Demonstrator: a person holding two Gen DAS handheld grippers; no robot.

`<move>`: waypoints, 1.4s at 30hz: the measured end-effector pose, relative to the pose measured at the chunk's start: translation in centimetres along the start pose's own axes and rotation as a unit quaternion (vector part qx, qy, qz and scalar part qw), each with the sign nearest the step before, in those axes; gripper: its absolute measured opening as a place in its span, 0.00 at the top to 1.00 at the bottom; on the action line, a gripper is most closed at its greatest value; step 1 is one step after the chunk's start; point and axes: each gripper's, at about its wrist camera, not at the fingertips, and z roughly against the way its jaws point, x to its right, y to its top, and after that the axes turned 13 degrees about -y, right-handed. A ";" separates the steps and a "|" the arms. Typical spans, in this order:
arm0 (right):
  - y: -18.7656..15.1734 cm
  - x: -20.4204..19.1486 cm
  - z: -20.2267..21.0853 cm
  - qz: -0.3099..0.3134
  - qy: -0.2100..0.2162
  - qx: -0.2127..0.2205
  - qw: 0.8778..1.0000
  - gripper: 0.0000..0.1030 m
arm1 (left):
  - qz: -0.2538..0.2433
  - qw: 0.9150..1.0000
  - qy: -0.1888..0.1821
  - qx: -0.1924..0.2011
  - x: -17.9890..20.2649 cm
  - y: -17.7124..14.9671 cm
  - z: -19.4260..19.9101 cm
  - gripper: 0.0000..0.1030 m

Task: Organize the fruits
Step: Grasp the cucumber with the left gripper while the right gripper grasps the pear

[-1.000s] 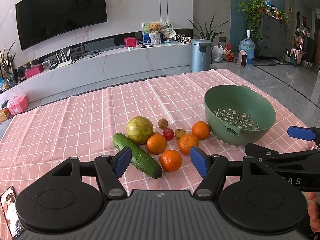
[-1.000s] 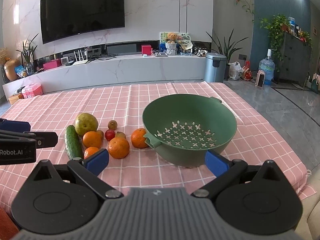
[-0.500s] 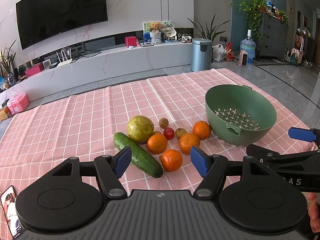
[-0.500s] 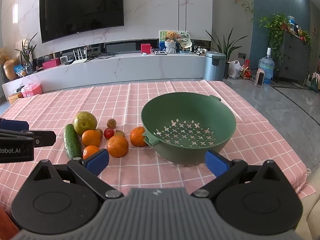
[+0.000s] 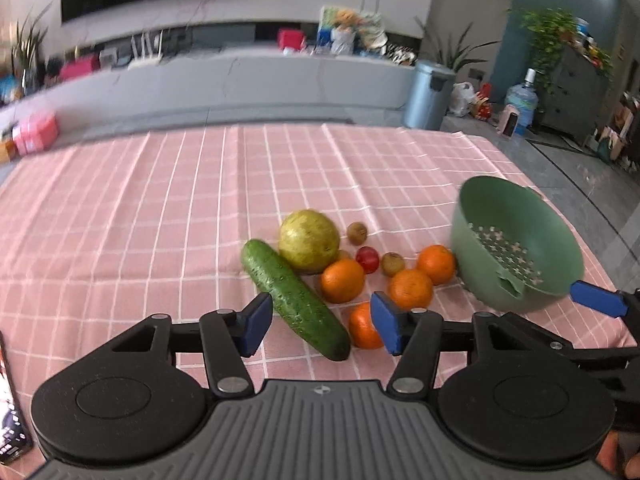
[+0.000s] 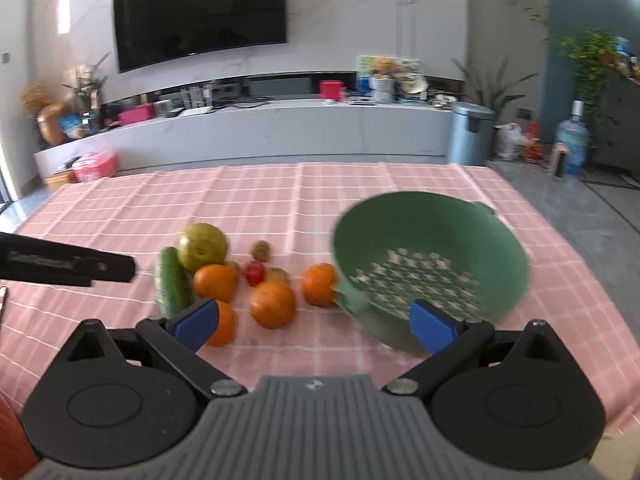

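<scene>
On the pink checked tablecloth (image 5: 160, 208) lies a cluster of produce: a green cucumber (image 5: 294, 298), a large yellow-green fruit (image 5: 309, 246), several oranges (image 5: 342, 286), a small red fruit (image 5: 367, 259) and small brown fruits (image 5: 357, 233). A green colander bowl (image 5: 516, 240) stands to their right. My left gripper (image 5: 322, 326) is open and empty, just short of the cucumber's near end. My right gripper (image 6: 314, 322) is open and empty, in front of the oranges (image 6: 273, 304) and the colander (image 6: 430, 264); the cucumber (image 6: 172, 282) lies at its left.
A long white TV counter (image 6: 280, 128) with a wall TV (image 6: 200, 8) stands beyond the table. A grey bin (image 6: 470, 132) and a water bottle (image 6: 572, 146) stand on the floor at the far right. A phone (image 5: 10, 412) lies at the table's near left.
Both grippers have swung and moved forward toward the fruit; the views are motion-blurred. The left one has shifted left, so the cucumber now lies between its fingers' line. Both stay open.
</scene>
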 end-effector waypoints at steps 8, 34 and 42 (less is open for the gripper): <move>2.5 -3.3 -3.4 0.042 0.062 -0.008 0.997 0.32 | 0.055 0.997 0.035 -0.044 -3.7 1.2 -4.6 0.39; 4.6 -7.2 -12.2 0.131 0.073 -0.024 0.988 0.38 | 0.126 0.990 -0.023 -0.056 -7.0 1.2 -9.1 0.45; 5.5 -8.9 -12.5 0.139 0.102 -0.009 0.985 0.38 | 0.149 0.987 -0.007 -0.058 -9.0 1.2 -7.8 0.50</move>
